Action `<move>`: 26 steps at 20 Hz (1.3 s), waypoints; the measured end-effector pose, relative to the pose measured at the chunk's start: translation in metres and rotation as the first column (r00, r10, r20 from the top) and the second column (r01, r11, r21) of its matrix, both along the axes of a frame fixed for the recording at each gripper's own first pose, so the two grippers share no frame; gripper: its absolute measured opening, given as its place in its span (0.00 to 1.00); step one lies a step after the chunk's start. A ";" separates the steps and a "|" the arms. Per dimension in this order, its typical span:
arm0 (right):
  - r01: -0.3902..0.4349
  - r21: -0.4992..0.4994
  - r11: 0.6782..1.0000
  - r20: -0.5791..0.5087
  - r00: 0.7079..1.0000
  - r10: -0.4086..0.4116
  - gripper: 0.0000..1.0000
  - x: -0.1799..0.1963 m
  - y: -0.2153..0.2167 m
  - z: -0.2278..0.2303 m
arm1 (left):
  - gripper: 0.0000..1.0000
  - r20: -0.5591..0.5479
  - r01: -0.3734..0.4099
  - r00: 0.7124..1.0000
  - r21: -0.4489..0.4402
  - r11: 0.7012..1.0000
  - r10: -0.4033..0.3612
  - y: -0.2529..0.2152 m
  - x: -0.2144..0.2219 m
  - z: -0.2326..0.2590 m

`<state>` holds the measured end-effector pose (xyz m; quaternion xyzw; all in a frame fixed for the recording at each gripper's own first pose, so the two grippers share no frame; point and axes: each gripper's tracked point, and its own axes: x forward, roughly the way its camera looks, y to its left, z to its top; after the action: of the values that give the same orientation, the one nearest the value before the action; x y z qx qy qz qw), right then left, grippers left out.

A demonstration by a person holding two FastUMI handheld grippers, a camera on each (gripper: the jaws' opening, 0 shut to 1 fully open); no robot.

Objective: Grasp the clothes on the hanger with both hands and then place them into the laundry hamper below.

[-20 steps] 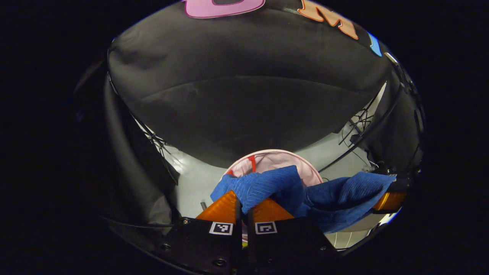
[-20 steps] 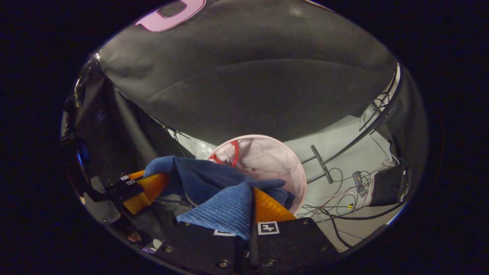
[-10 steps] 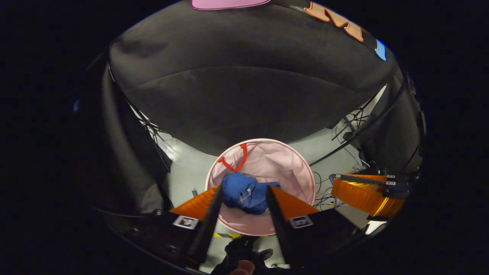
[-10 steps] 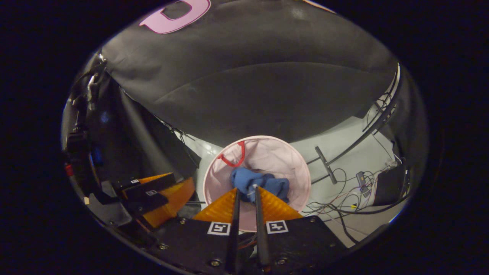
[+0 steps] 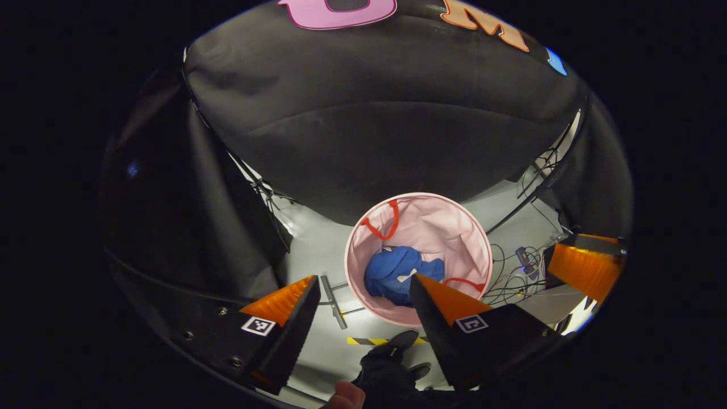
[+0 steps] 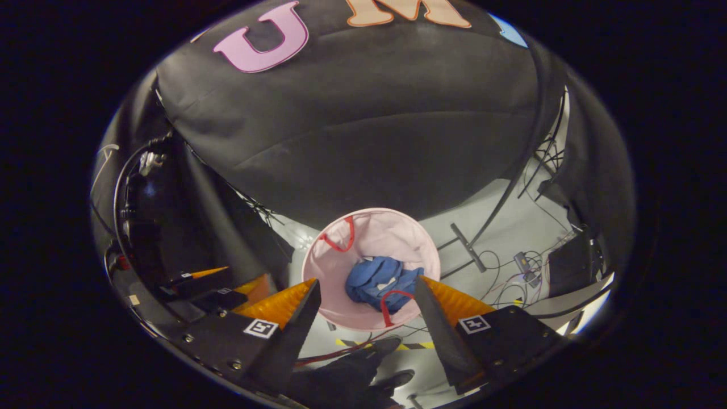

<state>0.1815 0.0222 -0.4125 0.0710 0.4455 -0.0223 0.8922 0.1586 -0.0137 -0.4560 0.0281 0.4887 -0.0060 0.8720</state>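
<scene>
The clothes lie bunched at the bottom of the hamper, a blue heap touching nothing of mine, so I judge the drop made. They sit low against the pink wall, below the rim, and the hamper's red handles hang clear of them. My left gripper hangs above the hamper's near rim, fingers spread wide and holding nothing; I read that as a release stance. My right gripper is likewise spread and bare above the near rim. On the grey floor beside the hamper run cables, so I would lift straight up, away from the hamper.
</scene>
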 end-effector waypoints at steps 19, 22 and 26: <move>0.009 -0.059 0.998 0.343 0.939 0.012 1.00 -0.130 0.000 0.152 | 1.00 0.273 -0.060 0.959 -0.073 0.996 0.077 0.012 -0.104 0.162; -0.017 -0.084 0.996 0.397 0.916 0.049 0.99 -0.154 0.010 0.191 | 0.99 0.348 -0.062 0.934 -0.060 0.996 0.079 0.011 -0.116 0.197; -0.044 -0.132 0.990 0.463 0.881 0.100 0.99 -0.172 0.023 0.240 | 0.99 0.429 -0.065 0.898 -0.086 0.994 0.096 0.003 -0.134 0.252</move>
<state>0.0095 0.0452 -0.1728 0.0051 0.2173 0.0025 0.9761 0.0250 -0.0108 -0.2041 -0.0218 0.2833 0.0193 0.9586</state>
